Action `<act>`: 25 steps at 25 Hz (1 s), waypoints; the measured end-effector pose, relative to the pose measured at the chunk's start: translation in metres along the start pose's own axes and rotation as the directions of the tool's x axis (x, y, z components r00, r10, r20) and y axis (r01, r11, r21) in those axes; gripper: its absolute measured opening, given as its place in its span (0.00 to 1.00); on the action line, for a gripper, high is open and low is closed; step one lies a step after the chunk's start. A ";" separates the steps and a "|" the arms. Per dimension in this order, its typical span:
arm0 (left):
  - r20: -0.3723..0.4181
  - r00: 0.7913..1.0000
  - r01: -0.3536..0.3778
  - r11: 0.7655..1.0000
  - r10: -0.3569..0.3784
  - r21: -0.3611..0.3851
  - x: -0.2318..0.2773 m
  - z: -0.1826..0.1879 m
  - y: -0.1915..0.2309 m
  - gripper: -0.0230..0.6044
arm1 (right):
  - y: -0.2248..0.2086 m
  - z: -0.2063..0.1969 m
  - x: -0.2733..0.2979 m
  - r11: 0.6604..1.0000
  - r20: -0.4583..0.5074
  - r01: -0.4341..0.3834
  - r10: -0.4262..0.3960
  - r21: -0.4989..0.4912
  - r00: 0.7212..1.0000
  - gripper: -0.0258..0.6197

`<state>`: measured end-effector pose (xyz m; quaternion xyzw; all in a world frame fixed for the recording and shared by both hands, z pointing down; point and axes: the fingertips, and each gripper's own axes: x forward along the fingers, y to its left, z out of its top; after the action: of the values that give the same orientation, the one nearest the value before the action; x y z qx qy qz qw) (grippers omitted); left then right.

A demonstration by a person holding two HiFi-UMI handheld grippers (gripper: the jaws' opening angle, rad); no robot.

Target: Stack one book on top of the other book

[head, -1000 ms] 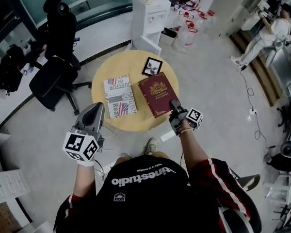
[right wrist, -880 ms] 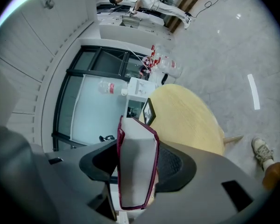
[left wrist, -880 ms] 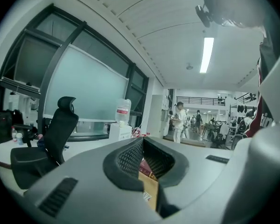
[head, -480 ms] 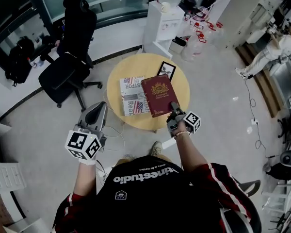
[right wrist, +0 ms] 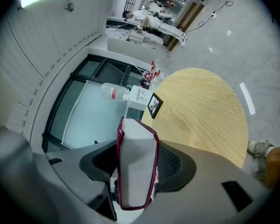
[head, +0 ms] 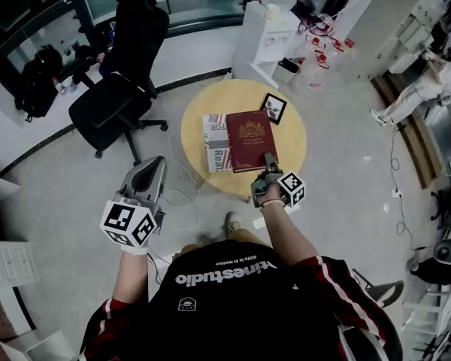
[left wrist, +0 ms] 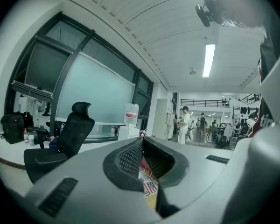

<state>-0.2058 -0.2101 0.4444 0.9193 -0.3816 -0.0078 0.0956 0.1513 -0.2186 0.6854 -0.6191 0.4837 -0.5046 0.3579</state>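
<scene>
Red book [head: 249, 140], near edge clamped in right claw [head: 268, 159], overlapping flag book [head: 214, 143] at surface [head: 288, 156] centre; left claw [head: 155, 164] together, empty

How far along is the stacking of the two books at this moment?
Done: the red book is gripped by its near edge in the right claw. In hand: it is held partly over the flag-print book on the round table. Left: cover that book fully, set the red one down, release.
</scene>
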 end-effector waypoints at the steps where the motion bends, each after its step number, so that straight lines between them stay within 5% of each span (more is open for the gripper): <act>1: -0.001 1.000 -0.005 1.000 0.005 -0.003 -0.002 -0.001 0.000 0.06 | 0.000 -0.004 0.000 1.000 0.010 0.005 -0.005 -0.001 1.000 0.42; 25: -0.124 0.986 -0.112 0.994 0.112 0.004 -0.012 -0.032 0.051 0.06 | -0.020 -0.072 0.071 0.998 -0.010 0.041 -0.042 -0.052 0.999 0.42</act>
<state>-0.2475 -0.2311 0.4848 0.8950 -0.4260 0.0539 0.1208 0.0881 -0.2784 0.7405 -0.6350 0.4857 -0.5028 0.3286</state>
